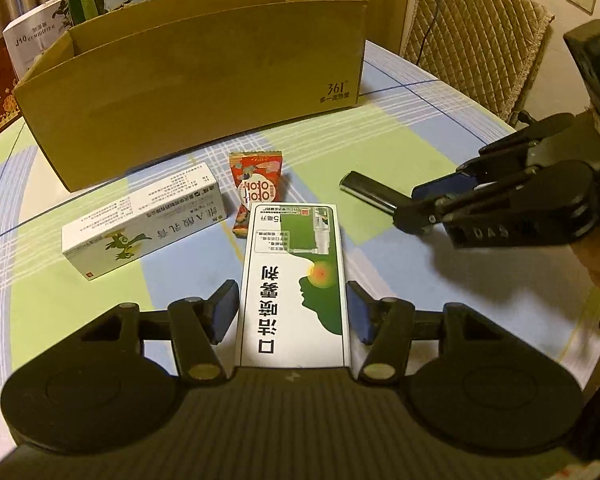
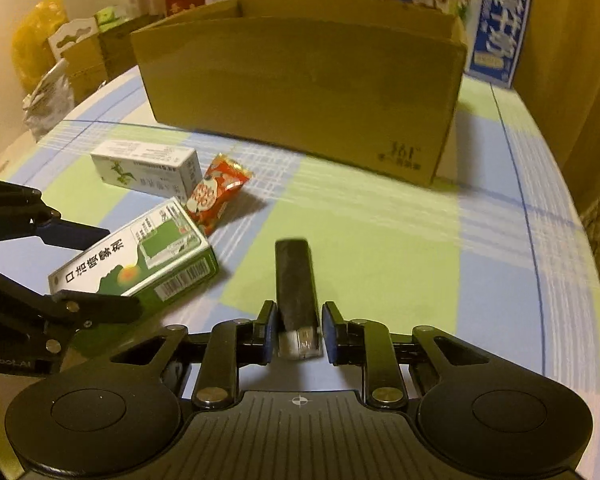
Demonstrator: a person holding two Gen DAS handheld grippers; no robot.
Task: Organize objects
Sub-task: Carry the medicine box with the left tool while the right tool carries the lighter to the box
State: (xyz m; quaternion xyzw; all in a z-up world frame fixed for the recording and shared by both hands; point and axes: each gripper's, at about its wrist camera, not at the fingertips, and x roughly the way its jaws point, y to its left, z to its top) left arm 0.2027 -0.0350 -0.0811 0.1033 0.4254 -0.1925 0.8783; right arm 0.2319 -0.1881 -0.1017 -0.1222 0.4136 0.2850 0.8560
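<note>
We see two handheld grippers w/ black fingers and blue pads working over a round table (image 1: pixel 400 120) covered in a blue, green and white plaid cloth.

Left gripper (image 1: pixel 292 312): jaws at mid width, straddling the near end of the green-and-white rectangular carton (image 1: pixel 294 276) w/ large black characters. Pads sit just beside its long sides; in the left wrist view a thin gap shows on each side, so we can't call it a firm grip. From the right wrist view the carton (image 2: pixel 140 256) looks tilted, one end raised.

Right gripper (image 2: pixel 299 326): jaws narrow, closed around the slim black stick (image 2: pixel 295 280) w/ a silvery end, which points away from us toward the box. Left pad looks to touch it; the right pad shows a sliver of gap.

Other task items on the cloth: a long white carton w/ a green bird print (image 1: pixel 144 220), and a red-orange crinkled snack packet (image 1: pixel 256 184) lying between that carton and the green-and-white one, just touching the latter's far end.

Behind them stands the open brown cardboard box (image 1: pixel 204 80), well apart from both grippers. A quilted tan chair (image 1: pixel 476 40) sits past the table edge.
</note>
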